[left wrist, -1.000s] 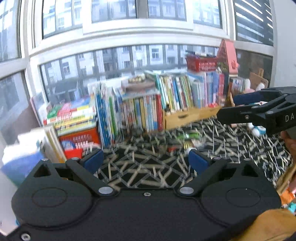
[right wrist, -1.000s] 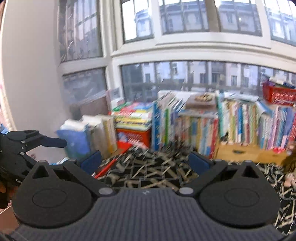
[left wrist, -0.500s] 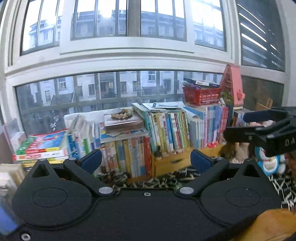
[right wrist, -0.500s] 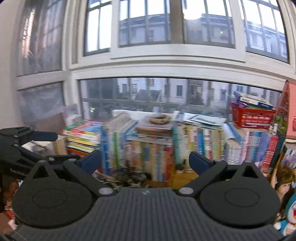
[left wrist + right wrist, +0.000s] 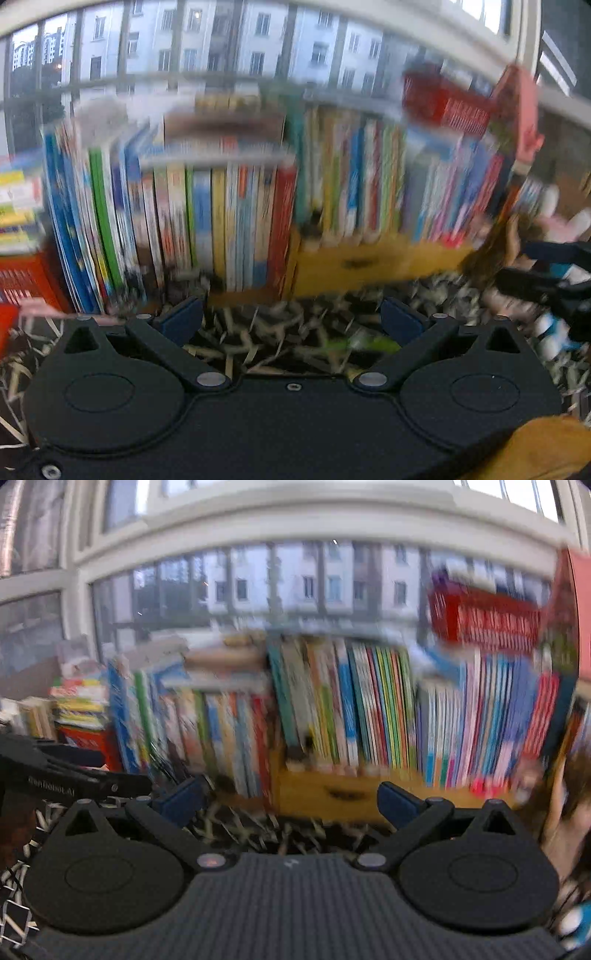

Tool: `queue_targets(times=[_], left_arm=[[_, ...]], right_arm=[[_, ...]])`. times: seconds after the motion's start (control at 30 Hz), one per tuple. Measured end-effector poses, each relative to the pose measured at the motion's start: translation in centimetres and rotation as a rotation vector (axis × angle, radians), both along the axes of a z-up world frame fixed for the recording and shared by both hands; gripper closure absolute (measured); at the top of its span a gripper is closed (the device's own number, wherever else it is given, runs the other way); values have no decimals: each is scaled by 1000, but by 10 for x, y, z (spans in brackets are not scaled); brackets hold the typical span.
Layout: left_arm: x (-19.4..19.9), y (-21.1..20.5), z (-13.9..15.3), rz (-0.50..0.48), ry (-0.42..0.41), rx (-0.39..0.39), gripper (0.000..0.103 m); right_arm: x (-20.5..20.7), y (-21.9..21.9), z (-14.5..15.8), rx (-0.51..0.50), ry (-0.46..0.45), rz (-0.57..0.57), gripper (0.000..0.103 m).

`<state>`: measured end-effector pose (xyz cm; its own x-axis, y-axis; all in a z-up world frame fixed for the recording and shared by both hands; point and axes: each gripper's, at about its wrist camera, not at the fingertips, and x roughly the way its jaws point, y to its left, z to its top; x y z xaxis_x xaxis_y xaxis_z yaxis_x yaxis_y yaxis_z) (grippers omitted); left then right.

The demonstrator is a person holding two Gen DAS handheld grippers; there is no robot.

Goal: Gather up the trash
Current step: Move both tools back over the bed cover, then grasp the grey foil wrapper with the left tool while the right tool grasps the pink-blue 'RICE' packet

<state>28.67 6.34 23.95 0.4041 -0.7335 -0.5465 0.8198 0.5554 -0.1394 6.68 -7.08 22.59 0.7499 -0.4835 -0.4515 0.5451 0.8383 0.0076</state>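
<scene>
Both views are blurred by motion. My left gripper [image 5: 291, 319] is open, nothing between its blue pads, held over a black cloth with pale stripes [image 5: 258, 332]. A small green scrap [image 5: 365, 345] lies on that cloth just ahead of its right finger. My right gripper [image 5: 290, 799] is open too and holds nothing. It points at the row of books. From the left wrist view the right gripper [image 5: 554, 273] shows at the right edge. At the left edge of the right wrist view sits the left gripper [image 5: 66, 768].
A long row of upright books [image 5: 332, 709] stands along the window, with a yellow wooden box [image 5: 369, 262] under part of it. A red basket [image 5: 484, 616] rests on top at the right. Stacked books [image 5: 77, 701] and a red crate [image 5: 22, 284] are at the left.
Both cameras have tilted down and closed in on the books; the patterned cloth and the green scrap are back in view. Both grippers stay open.
</scene>
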Motion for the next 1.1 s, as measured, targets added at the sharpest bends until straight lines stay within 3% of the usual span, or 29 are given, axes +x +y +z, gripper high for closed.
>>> queue_targets(times=[0.13, 0.23, 0.37, 0.43, 0.5, 0.67, 0.8, 0.9, 1.0, 1.03, 1.1], left_arm=[[5, -24, -62, -56, -52, 93, 1], [10, -38, -100, -75, -39, 185, 1], [20, -45, -131, -65, -33, 191, 1], [24, -49, -142, -83, -48, 211, 6], [31, -51, -150, -141, -34, 230, 16], [31, -57, -161, -304, -15, 278, 26], [27, -58, -163, -367, -27, 310, 36], [29, -58, -167, -378, -18, 325, 47], [27, -55, -168, -384, -56, 335, 51], [28, -54, -168, -387, -57, 335, 53], [28, -52, -168, -383, -55, 339, 67]], right_arm=[[7, -23, -57, 82, 72, -21, 0], [13, -36, -94, 102, 134, -55, 0], [23, -52, -133, 143, 202, -91, 0], [29, -58, -150, 200, 237, -85, 1], [32, -61, -164, 249, 254, -61, 2], [37, -67, -186, 311, 280, -61, 8], [35, -73, -197, 368, 278, -94, 11], [35, -74, -195, 331, 291, -94, 25], [35, -75, -193, 329, 279, -93, 30], [36, -76, -193, 329, 273, -96, 39], [36, -75, -192, 326, 266, -104, 43]])
